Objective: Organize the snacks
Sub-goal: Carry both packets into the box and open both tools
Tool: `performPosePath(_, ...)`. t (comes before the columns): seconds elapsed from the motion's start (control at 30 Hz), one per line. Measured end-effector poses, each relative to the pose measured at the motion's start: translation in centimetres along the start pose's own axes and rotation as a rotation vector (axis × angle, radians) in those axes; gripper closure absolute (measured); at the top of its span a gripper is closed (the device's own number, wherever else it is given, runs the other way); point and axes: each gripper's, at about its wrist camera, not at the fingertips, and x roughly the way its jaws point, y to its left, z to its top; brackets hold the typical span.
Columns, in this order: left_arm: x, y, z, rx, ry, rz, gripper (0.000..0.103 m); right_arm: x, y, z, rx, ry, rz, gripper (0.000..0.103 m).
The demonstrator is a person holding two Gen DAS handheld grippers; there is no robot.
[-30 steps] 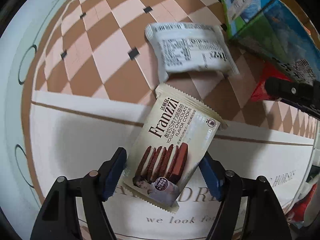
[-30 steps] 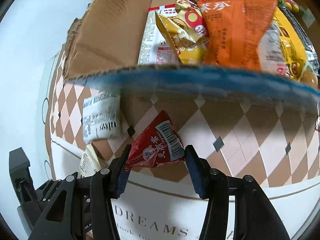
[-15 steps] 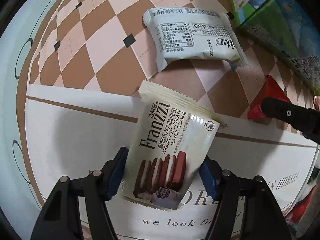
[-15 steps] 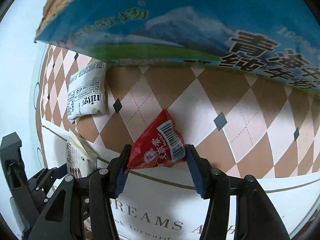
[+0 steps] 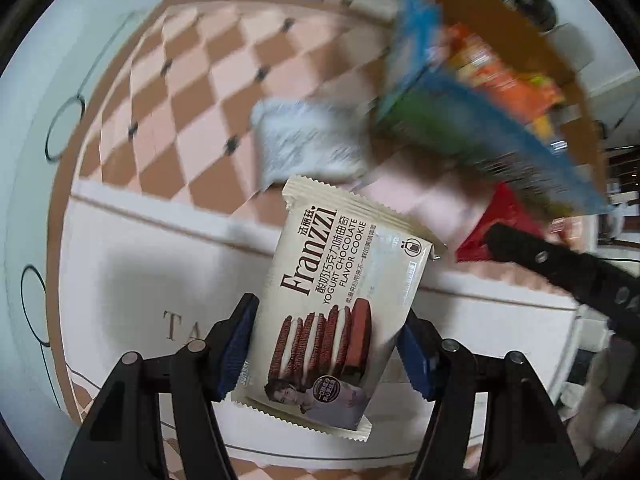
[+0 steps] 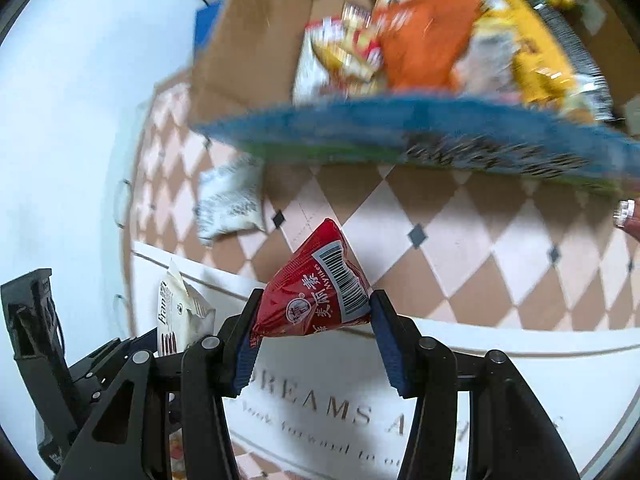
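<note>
Left gripper pinching cookie packet, lower centre of frame. Right gripper clamped on red sachet, lower centre. Cardboard box of snacks at top; white packet on checkered cloth, left.

It looks like a home: a table under a brown-and-pink diamond-check cloth with a white lettered border, and at its far side an open blue-printed cardboard box heaped with orange and yellow snack bags.
</note>
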Motion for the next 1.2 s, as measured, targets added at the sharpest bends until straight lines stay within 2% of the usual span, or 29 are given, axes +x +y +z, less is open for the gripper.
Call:
performPosePath(0.13,-5.7,-3.6,2.5,0.045,-0.091,-0.082,0.04,-5.9,-1.2,0.4,0.016,-0.076,0.041,0.048)
performPosePath(0.2,-7.2,-6.2,4.3,0.075,-0.114,-0.113,0.04,-9.2,-2.1,0.9,0.034,-0.123,0.061,0.048)
performPosePath(0.3,-8.7,-9.2,8.3,0.119,-0.135,-0.142,0.039,-13.7,-3.2,2.7,0.05,-0.195,0.081,0.048)
performPosePath(0.43,-8.3,-13.2,13.6,0.152,-0.133,-0.151,0.039,-17.0,-4.3,6.5,0.064,-0.269,0.058,0.048)
performPosePath(0.63,-3.8,-15.9,21.7,0.168,-0.067,-0.107,0.039,-16.2,-6.9,13.5,0.096,-0.29,-0.026,0.048)
performPosePath(0.73,-1.5,-16.5,23.8,0.166,-0.026,-0.077,0.039,-14.1,-8.5,16.8,0.119,-0.265,-0.063,0.048)
performPosePath(0.87,1.7,-16.6,25.6,0.165,0.029,-0.047,0.039,-11.5,-10.2,19.5,0.135,-0.23,-0.086,0.048)
performPosePath(0.97,3.4,-17.0,26.3,0.174,0.067,-0.029,0.037,-9.8,-11.0,21.0,0.14,-0.205,-0.065,0.046)
performPosePath(1.0,3.8,-17.0,26.4,0.173,0.075,-0.024,0.037,-9.0,-11.4,21.5,0.147,-0.181,-0.047,0.044)
performPosePath(1.03,4.1,-17.2,26.3,0.17,0.083,-0.018,0.037,-8.4,-11.7,21.8,0.151,-0.165,-0.043,0.039)
performPosePath(1.07,4.4,-17.2,26.4,0.161,0.091,-0.024,0.037,-7.7,-12.1,22.2,0.155,-0.138,-0.042,0.032)
performPosePath(1.1,4.4,-17.3,26.3,0.157,0.097,-0.028,0.037,-7.4,-12.3,22.2,0.156,-0.131,-0.045,0.017)
performPosePath(1.13,4.6,-17.2,26.3,0.151,0.097,-0.03,0.035,-7.2,-12.5,22.2,0.156,-0.132,-0.054,0.015)
performPosePath(1.17,4.6,-17.2,26.3,0.151,0.093,-0.031,0.029,-7.1,-12.5,22.0,0.153,-0.131,-0.059,0.015)
performPosePath(1.2,4.6,-17.1,26.2,0.155,0.088,-0.024,0.017,-7.0,-12.7,22.0,0.154,-0.125,-0.068,0.015)
